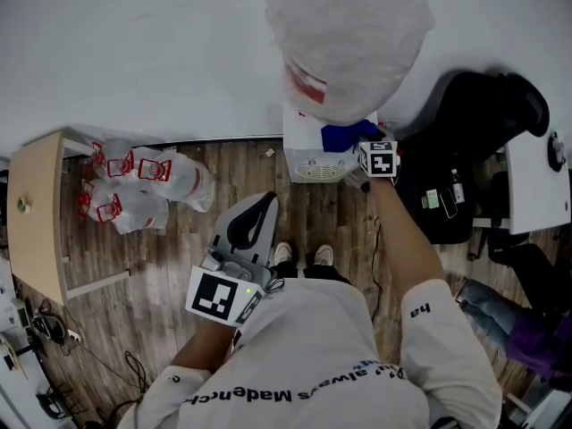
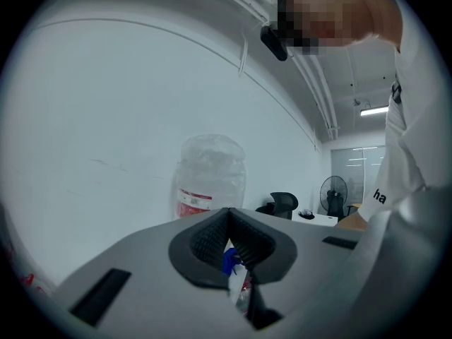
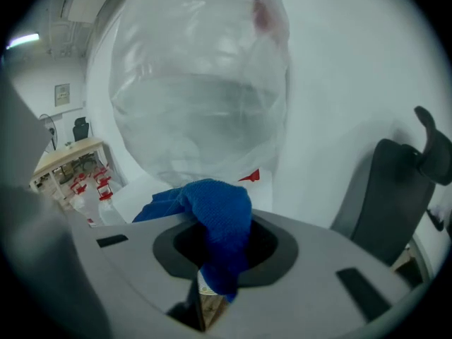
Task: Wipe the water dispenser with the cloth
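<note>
Below the head camera, a white water dispenser stands on the wood floor against the wall, with a plastic-wrapped bottle on top. The right gripper reaches to its top front edge, where a blue cloth lies against the dispenser. The left gripper hangs well back near the person's body. Only this view shows the empty bottles on the floor and the wooden counter.

Along the left gripper, its jaws meet at the tips with nothing between them. The bottle stands far ahead, and a fan shows beyond a black chair.

Along the right gripper, the jaws are clamped on the cloth, which bunches up over them just under the bottle.
</note>
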Action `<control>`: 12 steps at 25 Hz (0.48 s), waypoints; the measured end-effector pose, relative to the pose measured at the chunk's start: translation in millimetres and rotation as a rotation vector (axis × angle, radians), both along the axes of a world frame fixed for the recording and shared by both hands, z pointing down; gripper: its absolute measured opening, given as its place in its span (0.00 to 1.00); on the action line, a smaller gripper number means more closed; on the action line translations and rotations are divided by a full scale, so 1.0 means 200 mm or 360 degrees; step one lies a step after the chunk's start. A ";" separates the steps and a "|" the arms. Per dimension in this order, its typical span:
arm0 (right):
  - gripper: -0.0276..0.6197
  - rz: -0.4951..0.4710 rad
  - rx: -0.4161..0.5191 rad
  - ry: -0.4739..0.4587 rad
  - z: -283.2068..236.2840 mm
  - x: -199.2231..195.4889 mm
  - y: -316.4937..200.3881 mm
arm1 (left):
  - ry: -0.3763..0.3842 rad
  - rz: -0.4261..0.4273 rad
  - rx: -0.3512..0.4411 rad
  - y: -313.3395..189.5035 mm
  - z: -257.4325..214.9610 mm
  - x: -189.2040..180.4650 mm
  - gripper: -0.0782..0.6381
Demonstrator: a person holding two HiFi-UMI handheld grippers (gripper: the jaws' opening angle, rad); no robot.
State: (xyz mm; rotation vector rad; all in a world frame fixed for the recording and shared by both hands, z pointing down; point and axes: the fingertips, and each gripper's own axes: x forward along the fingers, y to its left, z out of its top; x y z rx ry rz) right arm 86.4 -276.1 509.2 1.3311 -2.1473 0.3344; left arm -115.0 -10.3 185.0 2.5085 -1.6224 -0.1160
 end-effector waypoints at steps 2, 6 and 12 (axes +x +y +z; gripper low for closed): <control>0.17 -0.0024 -0.0010 0.0046 0.03 -0.01 -0.04 | -0.0005 -0.0007 -0.0008 -0.01 0.00 0.00 0.13; 0.18 -0.0064 -0.0061 0.0096 0.08 -0.06 -0.08 | -0.0014 -0.0031 -0.0019 -0.03 0.01 -0.02 0.13; 0.16 -0.0124 -0.0076 0.0177 0.12 -0.10 -0.08 | -0.0011 -0.0048 -0.0023 -0.05 0.01 -0.03 0.13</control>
